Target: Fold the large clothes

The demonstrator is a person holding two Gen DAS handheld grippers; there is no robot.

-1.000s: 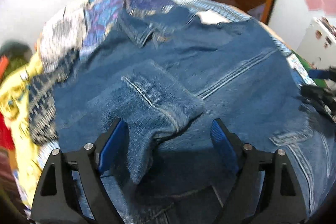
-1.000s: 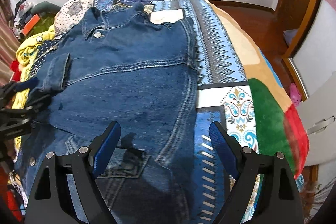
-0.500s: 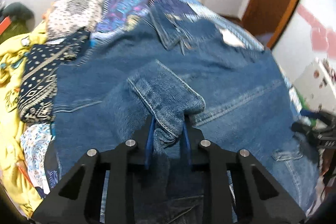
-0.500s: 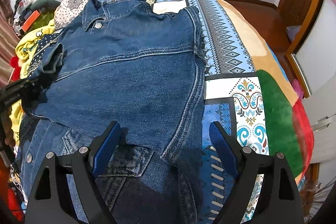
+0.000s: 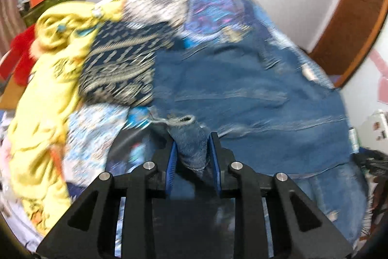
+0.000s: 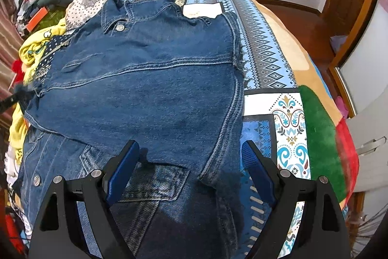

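Observation:
A blue denim jacket (image 6: 155,89) lies spread on the bed with its collar at the far end. It also shows, blurred, in the left wrist view (image 5: 254,98). My left gripper (image 5: 192,152) is shut on the jacket's sleeve cuff (image 5: 190,137) at the jacket's left edge; the gripper shows small and dark in the right wrist view (image 6: 14,98). My right gripper (image 6: 190,162) is open and empty, hovering over the jacket's near part by a side seam and a chest pocket (image 6: 155,181).
The bed has a blue patterned patchwork cover (image 6: 264,57) with green and red patches at the right edge (image 6: 322,137). A heap of yellow, red and dark patterned clothes (image 5: 48,79) lies left of the jacket. A wooden door (image 5: 346,23) and white furniture stand to the right.
My left gripper shut on the sleeve cuff and has pulled it left, off the jacket body to its left edge. The right gripper stayed open and barely moved.

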